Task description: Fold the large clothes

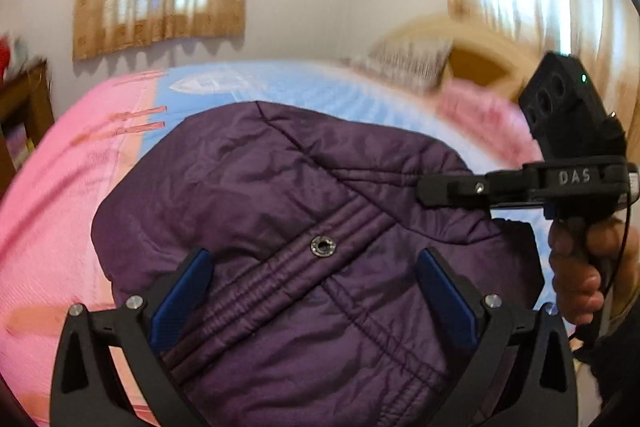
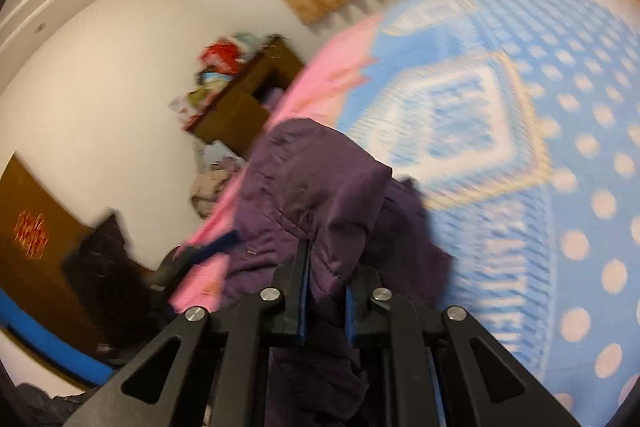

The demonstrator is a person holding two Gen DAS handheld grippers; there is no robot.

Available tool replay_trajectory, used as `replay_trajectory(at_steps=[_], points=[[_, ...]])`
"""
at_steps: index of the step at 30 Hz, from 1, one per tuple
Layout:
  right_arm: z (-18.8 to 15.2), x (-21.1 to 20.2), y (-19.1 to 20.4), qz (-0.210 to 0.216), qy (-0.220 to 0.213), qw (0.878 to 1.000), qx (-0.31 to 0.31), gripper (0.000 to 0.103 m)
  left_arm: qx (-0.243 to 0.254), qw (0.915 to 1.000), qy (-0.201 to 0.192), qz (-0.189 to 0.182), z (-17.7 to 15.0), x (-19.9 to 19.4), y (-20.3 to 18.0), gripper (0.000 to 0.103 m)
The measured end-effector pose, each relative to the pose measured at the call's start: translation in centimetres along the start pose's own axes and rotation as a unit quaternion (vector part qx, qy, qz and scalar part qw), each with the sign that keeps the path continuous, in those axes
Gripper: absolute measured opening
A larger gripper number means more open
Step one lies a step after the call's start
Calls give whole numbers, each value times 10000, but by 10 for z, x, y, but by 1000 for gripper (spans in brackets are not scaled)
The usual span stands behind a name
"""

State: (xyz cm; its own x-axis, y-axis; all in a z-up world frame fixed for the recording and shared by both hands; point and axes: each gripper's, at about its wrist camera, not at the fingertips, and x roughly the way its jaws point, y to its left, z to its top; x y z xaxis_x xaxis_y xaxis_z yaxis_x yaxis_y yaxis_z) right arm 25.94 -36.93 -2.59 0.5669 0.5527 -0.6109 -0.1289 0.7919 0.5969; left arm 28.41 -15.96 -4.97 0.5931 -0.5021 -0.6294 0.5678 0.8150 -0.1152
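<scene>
Right at the lens of the right wrist view, the right gripper point(image 2: 326, 291) is clamped down narrow on a bunched ridge of the purple padded jacket point(image 2: 316, 187), cloth squeezed between the blue pads and spilling out below and ahead of the jaws. That fold rises up in front of the claw, lifted off the bed, so this looks like a carry in progress, not a finished crease.

Over on the left wrist view, the left gripper point(image 1: 316, 291) stands wide, blue pads point(image 1: 182, 297) well apart, nothing pinched. The jacket point(image 1: 280, 187) fills the space between and beyond the fingers, its quilted placket running diagonally with a metal snap point(image 1: 323, 247) just ahead of the claw's midline. Whether the pads touch the fabric, I cannot tell.

A little farther, off to the right of the left claw, the other tool shows side-on with the person's hand point(image 1: 580, 267) wrapped round its grip, its tip at the jacket's far edge.

Judgement on progress: early to middle. The jacket is already a rounded, partly gathered mound rather than spread flat, but no neat rectangle yet; sleeves are not visible. Bringing this edge across, laying it flat and smoothing remain.

Beyond the garment, the bedspread point(image 2: 560, 147) stretches away, blue with pale dots, pink at its border, then a wooden cabinet point(image 2: 248, 99) and curtained window.
</scene>
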Motion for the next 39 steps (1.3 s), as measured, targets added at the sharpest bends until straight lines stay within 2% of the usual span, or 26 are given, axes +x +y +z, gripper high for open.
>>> replay_trajectory(at_steps=[2,4,5,7,10,11,12,13,14,15,17,18,20,22,24,25,26,27,28,30,32,36,39], points=[[-12,21,-29,151,155,9990,383,13,284,9970,628,343,2,29,-9,103],[-20,34,-44,335,160,9980,516,14,509,9937,853,514,-5,49,-11,103],[-23,38,-48,430,122,9973,588,15,542,9928,869,621,-9,54,-10,103],[-26,40,-50,445,119,9972,590,16,556,9938,638,727,-23,49,-7,103],[-19,31,-51,195,57,9973,701,33,537,9942,389,852,-28,46,-8,103],[-13,23,-51,-42,-109,9970,765,46,517,9945,347,845,-27,46,-7,103],[-4,4,-45,-371,-493,9950,780,47,494,9949,295,833,-27,43,-8,103],[2,-10,-37,-443,-772,9934,724,48,472,9951,264,829,-27,40,-10,103],[9,-22,-27,-400,-1007,9918,672,52,462,9953,235,821,-30,38,-10,103],[20,-33,-13,-275,-1259,9895,648,61,453,9955,195,810,-30,35,-9,103],[34,-34,8,67,-1497,9879,412,76,460,9954,191,824,-29,38,-16,103],[43,-23,20,340,-1447,9888,152,77,475,9952,185,833,-29,37,-16,103],[50,4,26,454,-1141,9924,-97,77,464,9951,102,870,-28,30,-15,103],[45,37,20,-3,-857,9960,-260,77,419,9947,-132,929,-31,11,-14,103],[35,54,12,-110,-652,9971,-386,77,193,9922,-522,1116,-33,-12,0,103],[29,59,8,-144,-633,9971,-385,77,94,9901,-554,1289,-35,-17,7,103],[22,63,2,-171,-638,9972,-342,77,-8,9874,-366,1537,-39,-14,17,103],[16,68,-4,-165,-667,9973,-261,77,-68,9883,-198,1514,-42,-8,24,103],[14,68,-6,-174,-702,9971,-217,77,-213,9911,-113,1307,-49,-1,32,103],[10,71,-11,-212,-787,9965,-203,77,-480,9922,-307,1110,-61,1,41,103],[2,78,-10,-346,-824,9957,-254,77,-425,9918,-409,1133,-65,0,40,103],[-4,89,-34,22,-765,9969,188,80,-375,9906,-433,1241,-67,3,35,103],[-6,92,-39,52,-738,9969,276,81,-372,9902,-443,1274,-67,6,32,103]])
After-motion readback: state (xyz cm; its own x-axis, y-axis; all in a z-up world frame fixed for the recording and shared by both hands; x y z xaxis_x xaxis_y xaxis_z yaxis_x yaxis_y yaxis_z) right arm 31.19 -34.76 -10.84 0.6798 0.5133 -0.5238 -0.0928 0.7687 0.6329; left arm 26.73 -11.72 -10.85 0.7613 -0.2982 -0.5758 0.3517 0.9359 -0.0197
